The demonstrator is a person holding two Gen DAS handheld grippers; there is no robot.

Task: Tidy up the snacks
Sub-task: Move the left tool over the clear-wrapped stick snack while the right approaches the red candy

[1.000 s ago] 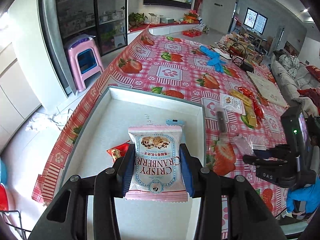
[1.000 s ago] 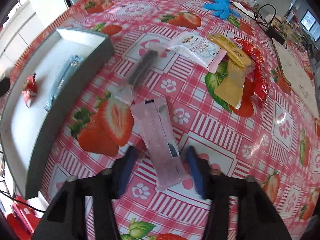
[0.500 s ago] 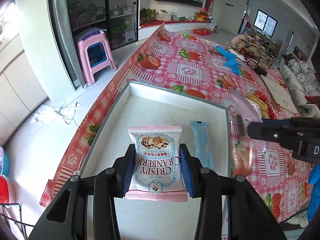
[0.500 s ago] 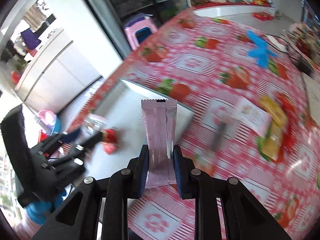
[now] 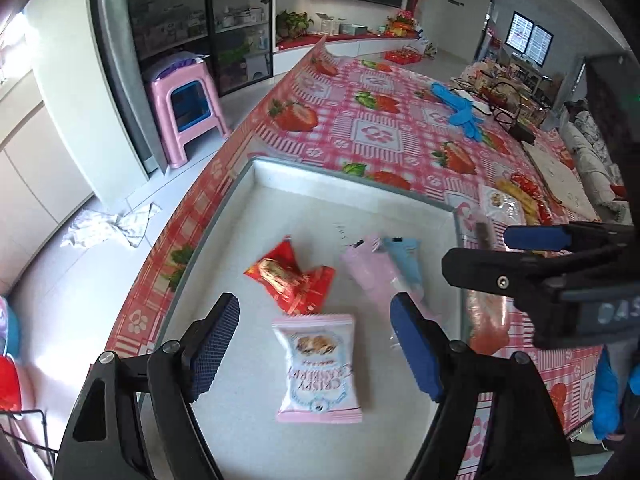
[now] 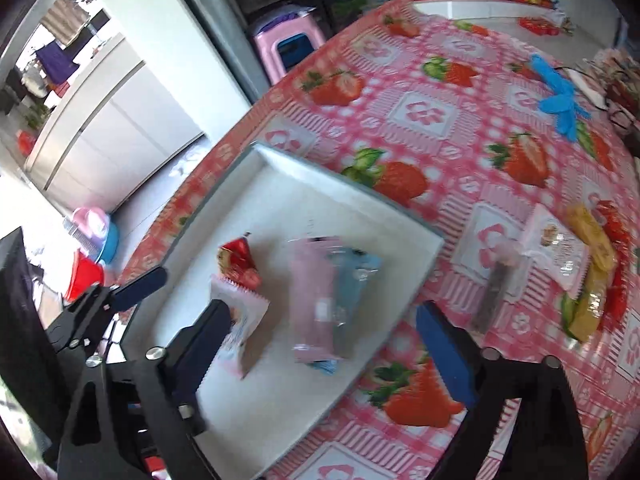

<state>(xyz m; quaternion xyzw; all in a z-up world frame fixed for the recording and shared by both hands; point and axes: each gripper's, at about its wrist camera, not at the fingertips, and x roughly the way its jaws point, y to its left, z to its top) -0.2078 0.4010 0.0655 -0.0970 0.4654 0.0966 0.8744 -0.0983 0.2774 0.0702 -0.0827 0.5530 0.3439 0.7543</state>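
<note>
The white tray (image 5: 248, 184) sits at the desk's (image 5: 376, 136) left edge and holds four snacks: a cranberry crisp packet (image 5: 319, 368) at its near end, a red candy wrapper (image 5: 290, 276) just behind it, and a pink sachet (image 5: 376, 276) partly overlapping a blue sachet (image 5: 406, 258) by the right wall. The left tool (image 5: 314, 346) hangs wide open over the packet, gripping nothing. The right tool (image 6: 320, 344) is likewise spread and empty above the sachets.

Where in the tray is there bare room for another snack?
Free: the far strip of the tray beyond the red packet, and its left side. Crowded: the middle and right, with the cranberry packet, pink wrapper and blue wrapper.
</note>
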